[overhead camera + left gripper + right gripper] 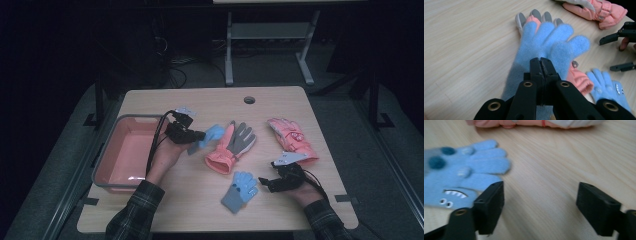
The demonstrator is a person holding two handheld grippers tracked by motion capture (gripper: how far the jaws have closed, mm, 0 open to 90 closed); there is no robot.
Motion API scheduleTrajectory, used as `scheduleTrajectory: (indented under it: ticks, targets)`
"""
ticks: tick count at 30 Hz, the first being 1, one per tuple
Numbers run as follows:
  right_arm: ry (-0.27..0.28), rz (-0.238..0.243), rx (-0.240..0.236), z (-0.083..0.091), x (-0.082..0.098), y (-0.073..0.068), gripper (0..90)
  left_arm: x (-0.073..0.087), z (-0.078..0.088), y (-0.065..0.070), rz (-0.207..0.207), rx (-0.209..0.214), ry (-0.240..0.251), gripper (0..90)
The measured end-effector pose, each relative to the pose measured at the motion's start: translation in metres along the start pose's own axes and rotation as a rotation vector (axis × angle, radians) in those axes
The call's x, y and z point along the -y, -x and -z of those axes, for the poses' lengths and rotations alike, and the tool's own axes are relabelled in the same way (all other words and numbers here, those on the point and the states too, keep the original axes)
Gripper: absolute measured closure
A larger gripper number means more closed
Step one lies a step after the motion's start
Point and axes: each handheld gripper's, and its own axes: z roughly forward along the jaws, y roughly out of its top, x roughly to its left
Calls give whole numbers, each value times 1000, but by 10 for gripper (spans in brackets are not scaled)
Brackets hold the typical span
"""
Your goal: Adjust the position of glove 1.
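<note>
Blue glove (pixel 549 47): clamped at the cuff in my left tongs (pixel 200 135), lifted over the desk (pixel 150 205), fingers pointing to 3 o'clock. Bin (pixel 112 157): just beside, at 9 o'clock of that hand, open room between. Mate glove (pixel 240 191): flat at 5 o'clock, long axis 1-to-7, nearest my right tongs (pixel 264 183), which stand released beside its fingertips. Two pink gloves (pixel 230 147) lie beyond.

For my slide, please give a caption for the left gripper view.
Left gripper shut on a fluffy blue glove, lifted above the wooden table.
</note>
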Motion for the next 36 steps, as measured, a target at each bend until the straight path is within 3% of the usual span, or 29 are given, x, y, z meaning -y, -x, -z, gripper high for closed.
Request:
scheduleTrajectory:
  ticks: [3,5,6,8,9,11,12,21,25,36]
  targets:
    - [27,10,-4,9,-2,-7,413,4,2,4,-3,13,4,894]
    - [42,20,-34,14,-3,-11,554,5,3,5,-6,19,2,894]
    - [42,20,-34,14,-3,-11,554,6,3,6,-11,23,2,894]
    - [35,26,-72,18,-4,-18,670,8,4,9,-19,32,4,894]
    - [40,37,-105,19,-4,-23,784,9,5,11,-27,51,11,894]
    - [38,37,-113,20,-6,-27,836,10,5,12,-25,56,13,894]
    - [44,49,-154,22,-7,-34,900,10,8,14,-40,60,15,894]
    - [-1,114,-344,14,-1,-67,900,12,12,20,-50,72,29,894]
    - [-31,142,-371,3,-4,-77,900,14,13,23,-61,81,19,894]
    - [-36,166,-415,-15,-17,-94,900,19,12,33,-89,88,1,894]
